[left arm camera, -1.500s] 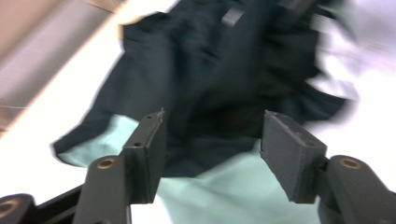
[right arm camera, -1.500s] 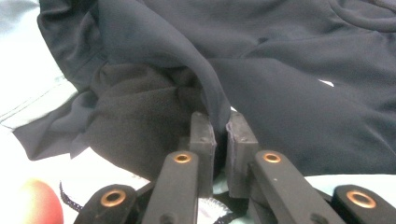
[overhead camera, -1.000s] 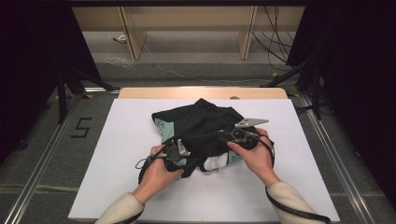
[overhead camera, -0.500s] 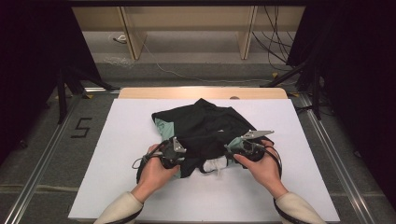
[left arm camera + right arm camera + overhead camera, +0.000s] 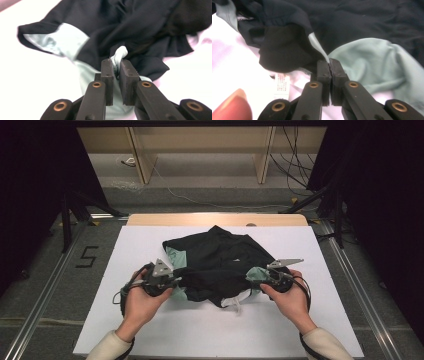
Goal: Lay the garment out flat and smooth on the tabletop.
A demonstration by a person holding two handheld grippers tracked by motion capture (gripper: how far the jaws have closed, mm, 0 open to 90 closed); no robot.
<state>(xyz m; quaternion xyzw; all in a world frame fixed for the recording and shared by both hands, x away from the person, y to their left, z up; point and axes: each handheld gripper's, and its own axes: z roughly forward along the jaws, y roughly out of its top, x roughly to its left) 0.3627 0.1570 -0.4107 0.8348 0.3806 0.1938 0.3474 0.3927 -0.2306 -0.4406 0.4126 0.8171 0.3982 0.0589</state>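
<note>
Since the earlier frames both hands have drawn apart: the left gripper (image 5: 176, 281) has slid out toward the left edge of the garment (image 5: 220, 262), and the right gripper (image 5: 256, 279) has come away from the middle to the garment's right side. The jaws of both have just been closing, with cloth between them.

In the left gripper view, the left gripper's jaws are pinching a small fold of pale green fabric (image 5: 119, 56), which is bulging up between the pads; the gap between them is only as wide as the bunched cloth. In the right gripper view, the right gripper's jaws are pressing almost together on a thin edge where the pale green panel (image 5: 374, 58) is meeting the black fabric. A white care label (image 5: 280, 85) is lying just beside them, and a fingertip (image 5: 230, 106) is showing at the lower left corner.

The garment, black with pale green panels, is lying crumpled in the middle of the white tabletop (image 5: 125, 320), with its near edge stretching between the two grippers. A white drawstring (image 5: 234, 304) is hanging out at its near edge.
</note>
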